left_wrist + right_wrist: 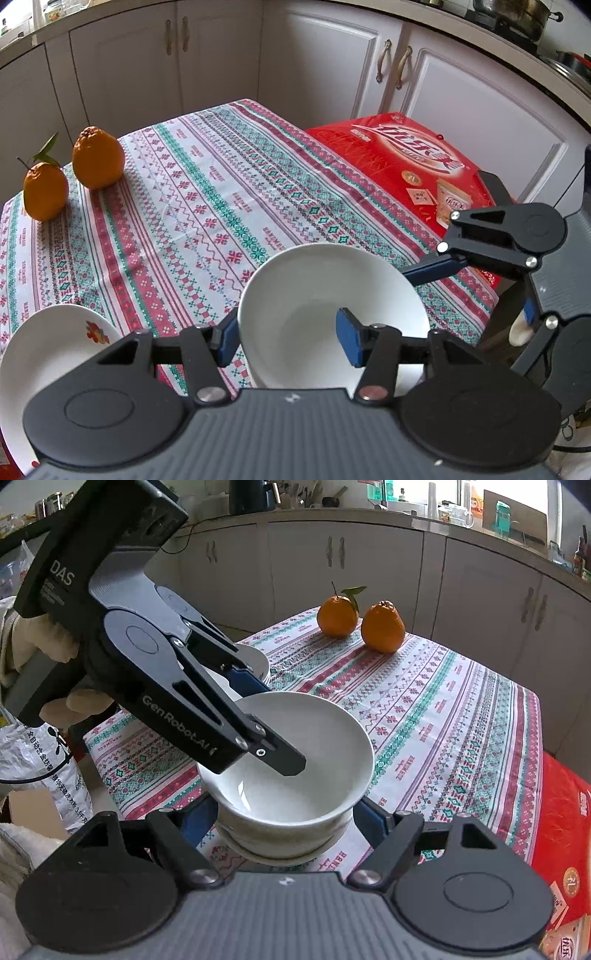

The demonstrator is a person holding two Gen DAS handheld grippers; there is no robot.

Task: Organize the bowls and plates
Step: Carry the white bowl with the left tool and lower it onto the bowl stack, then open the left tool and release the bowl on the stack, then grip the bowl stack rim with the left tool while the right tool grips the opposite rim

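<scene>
A white bowl sits tilted on top of a stack of white bowls near the table's front edge. My left gripper is shut on this top bowl's wall, one finger inside and the other outside the rim. My right gripper straddles the stack below the top bowl's rim. Its blue pads lie against both sides of the lower bowls. Part of the lower bowls is hidden by the top one. A white plate with a red motif lies at the left edge of the table.
Two oranges stand at the far side of the patterned tablecloth. A red box lies beside the table. More white dishes sit behind the left gripper. A printed bag and white cabinets surround the table.
</scene>
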